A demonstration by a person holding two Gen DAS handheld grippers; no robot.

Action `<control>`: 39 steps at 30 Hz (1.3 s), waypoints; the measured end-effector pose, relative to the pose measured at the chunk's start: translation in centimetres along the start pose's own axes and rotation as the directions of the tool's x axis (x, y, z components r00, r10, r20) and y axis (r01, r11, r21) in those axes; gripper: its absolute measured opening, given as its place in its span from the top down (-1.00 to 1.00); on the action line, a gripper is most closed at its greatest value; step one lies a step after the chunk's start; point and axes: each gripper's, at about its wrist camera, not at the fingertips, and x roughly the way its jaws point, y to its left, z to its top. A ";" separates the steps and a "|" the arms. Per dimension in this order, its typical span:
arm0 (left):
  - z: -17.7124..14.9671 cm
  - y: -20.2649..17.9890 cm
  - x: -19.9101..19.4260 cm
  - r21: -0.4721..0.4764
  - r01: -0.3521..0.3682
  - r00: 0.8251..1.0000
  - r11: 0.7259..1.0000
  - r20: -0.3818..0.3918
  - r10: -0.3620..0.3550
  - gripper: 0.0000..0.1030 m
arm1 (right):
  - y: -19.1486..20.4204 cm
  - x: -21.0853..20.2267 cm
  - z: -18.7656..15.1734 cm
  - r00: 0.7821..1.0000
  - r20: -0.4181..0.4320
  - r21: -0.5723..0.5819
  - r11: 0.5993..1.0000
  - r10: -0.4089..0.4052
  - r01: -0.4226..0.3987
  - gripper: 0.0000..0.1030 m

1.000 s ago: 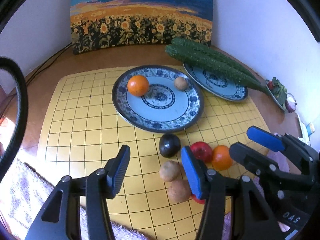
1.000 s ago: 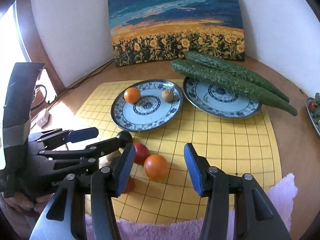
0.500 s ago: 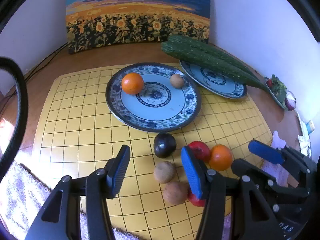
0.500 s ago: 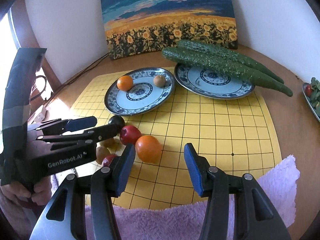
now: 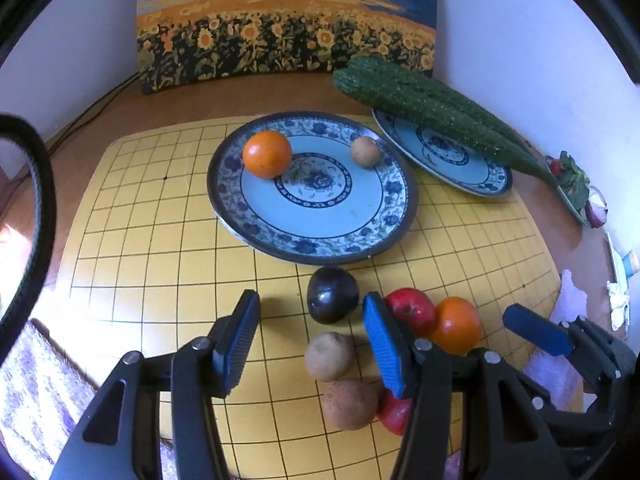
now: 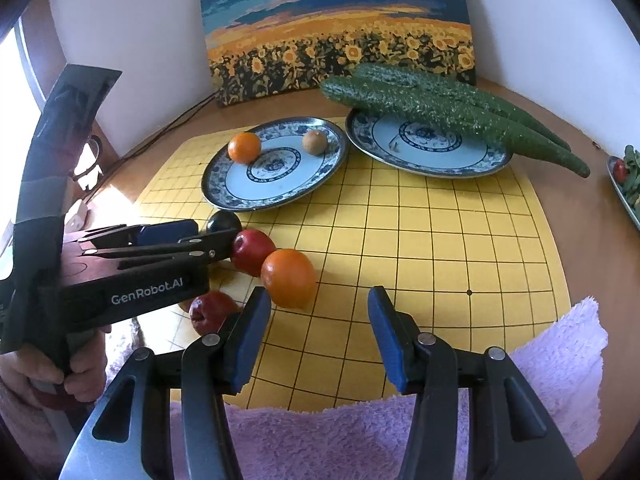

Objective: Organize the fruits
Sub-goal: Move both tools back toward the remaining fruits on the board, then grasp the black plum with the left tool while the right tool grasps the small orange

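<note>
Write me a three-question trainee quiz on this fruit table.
1. True or false: the left gripper is shut on the dark plum.
2. How many fruits lie on the near plate?
3. The cucumbers rest across: A) the far plate B) the purple towel C) the near plate.

Key: 1 false, both it and the right gripper are open; 2 two, an orange and a small brown fruit; 3 A.

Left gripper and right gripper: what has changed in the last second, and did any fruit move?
The left gripper came lower toward the dark plum and brown fruit, jaws open. The right gripper drew back slightly from the loose orange, also open. Nothing was grasped or released; all fruit and both plates stayed put.
</note>
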 end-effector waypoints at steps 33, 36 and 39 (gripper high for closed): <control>-1.1 0.8 -1.5 -0.027 0.078 0.996 0.997 0.041 -0.076 0.51 | 1.1 1.6 -0.1 1.000 0.010 -0.021 1.000 0.017 -0.016 0.06; -1.2 1.3 -2.1 -0.042 0.087 0.995 0.995 0.054 -0.084 0.51 | 1.3 1.6 -0.1 1.000 0.010 -0.021 1.000 0.019 -0.019 0.19; -1.2 1.7 -2.7 -0.047 0.094 0.994 0.994 0.069 -0.090 0.51 | 1.5 1.7 -0.1 1.000 0.012 -0.024 0.999 0.021 -0.021 0.22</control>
